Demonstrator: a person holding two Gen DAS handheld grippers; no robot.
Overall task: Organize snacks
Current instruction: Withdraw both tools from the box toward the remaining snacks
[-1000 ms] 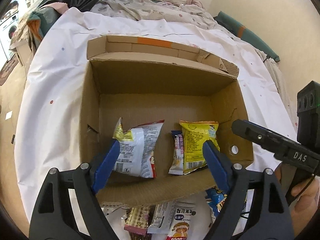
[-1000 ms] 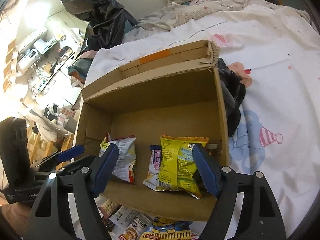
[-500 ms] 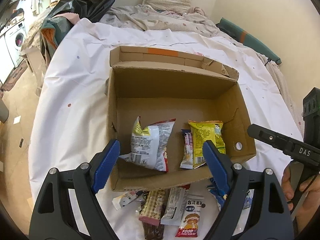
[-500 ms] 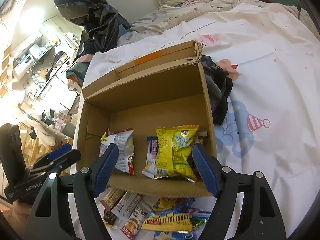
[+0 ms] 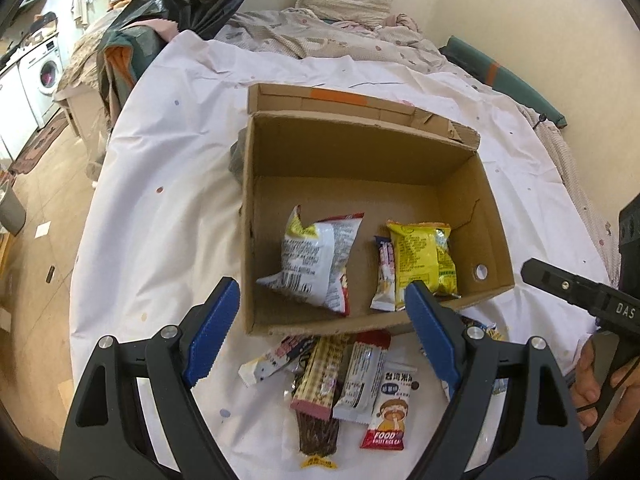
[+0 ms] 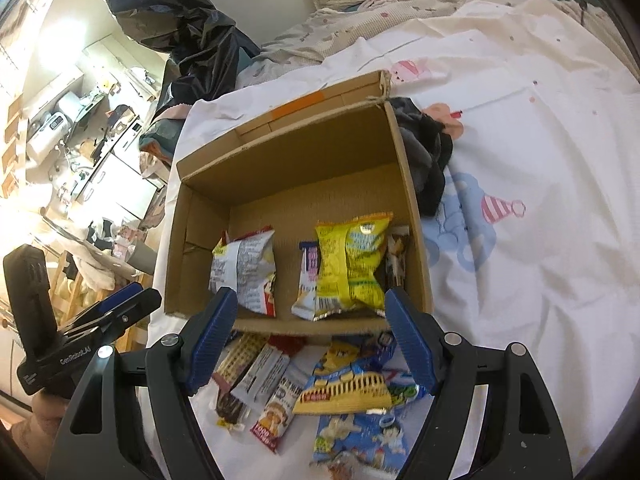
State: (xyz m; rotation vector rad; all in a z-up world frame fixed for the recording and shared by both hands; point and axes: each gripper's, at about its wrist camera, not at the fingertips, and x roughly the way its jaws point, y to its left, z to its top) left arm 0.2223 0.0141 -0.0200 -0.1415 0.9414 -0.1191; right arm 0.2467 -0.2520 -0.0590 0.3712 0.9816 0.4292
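Loose snack packets (image 5: 340,376) lie on the white sheet just in front of the open brown cardboard box (image 5: 256,240), directly beneath the left gripper (image 5: 320,332) and right gripper (image 6: 308,340), both empty with fingers spread wide; long axes point boxward.

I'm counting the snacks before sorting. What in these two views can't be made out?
- Left wrist view: packets right of the pile, hidden behind the left tongs.
- Right wrist view: dark packet in the cardboard box, mostly behind the yellow bag.
- Right wrist view: bottom snack, blurred.
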